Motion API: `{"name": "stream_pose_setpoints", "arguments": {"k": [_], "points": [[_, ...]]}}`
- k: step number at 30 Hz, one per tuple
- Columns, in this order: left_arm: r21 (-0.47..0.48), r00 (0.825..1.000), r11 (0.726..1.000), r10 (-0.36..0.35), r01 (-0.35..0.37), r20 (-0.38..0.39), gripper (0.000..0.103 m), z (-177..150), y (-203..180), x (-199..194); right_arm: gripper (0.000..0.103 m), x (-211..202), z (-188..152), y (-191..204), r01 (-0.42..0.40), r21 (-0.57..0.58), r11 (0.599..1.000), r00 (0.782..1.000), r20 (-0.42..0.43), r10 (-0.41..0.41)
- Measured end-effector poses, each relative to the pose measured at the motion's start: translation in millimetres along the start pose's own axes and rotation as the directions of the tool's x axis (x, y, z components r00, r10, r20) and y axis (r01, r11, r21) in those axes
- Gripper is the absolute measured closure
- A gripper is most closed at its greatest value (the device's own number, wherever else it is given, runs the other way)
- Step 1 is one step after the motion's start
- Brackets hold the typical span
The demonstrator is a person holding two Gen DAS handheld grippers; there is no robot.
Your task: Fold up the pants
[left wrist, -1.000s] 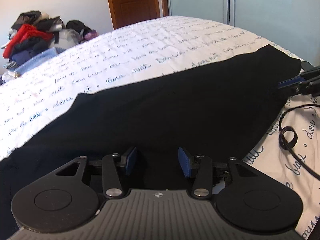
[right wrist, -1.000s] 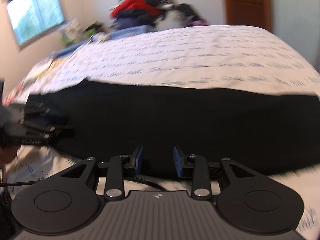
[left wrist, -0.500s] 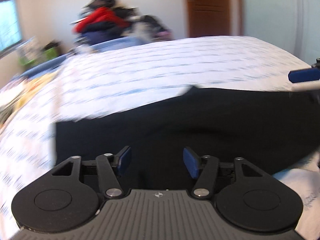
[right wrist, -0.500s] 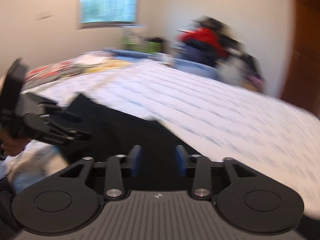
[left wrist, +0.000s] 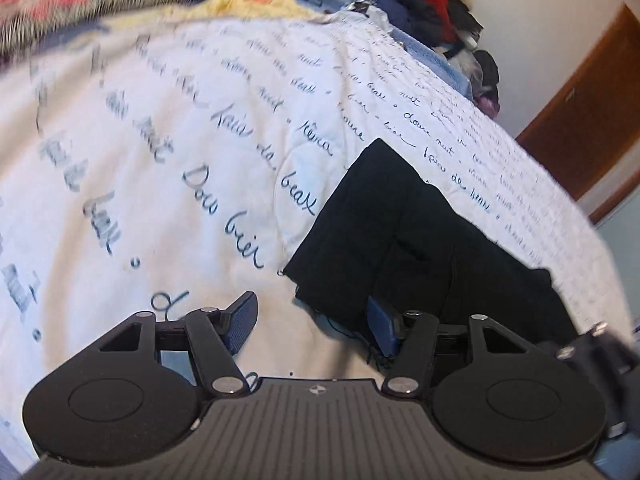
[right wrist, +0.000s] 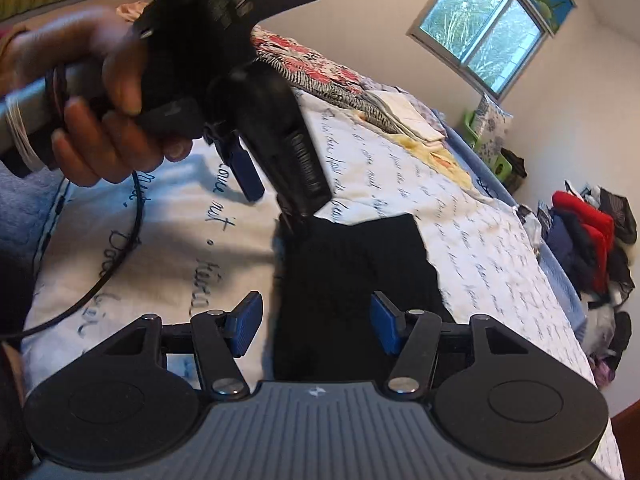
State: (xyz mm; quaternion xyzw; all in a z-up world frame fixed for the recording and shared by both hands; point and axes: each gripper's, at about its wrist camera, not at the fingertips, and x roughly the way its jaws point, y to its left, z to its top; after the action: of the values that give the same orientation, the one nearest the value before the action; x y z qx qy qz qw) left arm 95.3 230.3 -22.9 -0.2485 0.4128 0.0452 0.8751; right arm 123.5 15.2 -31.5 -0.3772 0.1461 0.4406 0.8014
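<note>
Your left gripper (left wrist: 310,322) had its blue pads spread wide and held nothing; its right pad (left wrist: 382,330) sat at the near edge of the black pants (left wrist: 404,236). Your right gripper (right wrist: 316,324) was equally wide and empty, with the pants lying between and beyond its pads. The pants lay folded on the script-printed bedspread (left wrist: 168,152). Your left hand (right wrist: 100,92) and its gripper were blurred, hiding the pants' far corner.

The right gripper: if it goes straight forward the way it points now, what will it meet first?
Most likely the black pants: the right gripper has its jaws open, and the dark cloth lies between and just ahead of them on the bedspread. Depth is unclear, so how soon is hard to say.
</note>
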Motion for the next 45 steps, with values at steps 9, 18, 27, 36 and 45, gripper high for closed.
{"name": "stream_pose_setpoints", "arguments": {"k": [9,18,27,36,45], "points": [[-0.213,0.974,0.954,-0.224,0.212,-0.035,0.047,4.9,17.9,7.1,0.081,52.2,2.7,15.8,0.075,-0.073,0.994,0.997,-0.016,-0.077],[-0.310,0.958,0.913,-0.285,0.266,-0.016,0.080,7.9,26.0,19.6,0.091,45.8,-1.2,-29.1,-0.033,0.262,0.965,0.999,0.041,0.024],[-0.267,0.980,0.943,-0.182,0.198,0.085,0.092,9.2,26.1,14.5,0.095,60.3,7.4,-37.4,-0.086,0.310,0.947,0.996,0.059,0.072],[-0.164,0.994,0.982,-0.085,0.096,0.073,0.088,4.9,13.7,18.0,0.092,24.0,-11.4,-47.1,-0.127,0.404,0.906,0.992,0.040,0.121],[-0.024,0.978,0.992,0.126,-0.124,0.165,0.071,-3.6,-19.6,4.1,0.077,-61.2,-110.3,-79.4,-0.011,0.595,0.804,0.990,-0.108,0.094]]}}
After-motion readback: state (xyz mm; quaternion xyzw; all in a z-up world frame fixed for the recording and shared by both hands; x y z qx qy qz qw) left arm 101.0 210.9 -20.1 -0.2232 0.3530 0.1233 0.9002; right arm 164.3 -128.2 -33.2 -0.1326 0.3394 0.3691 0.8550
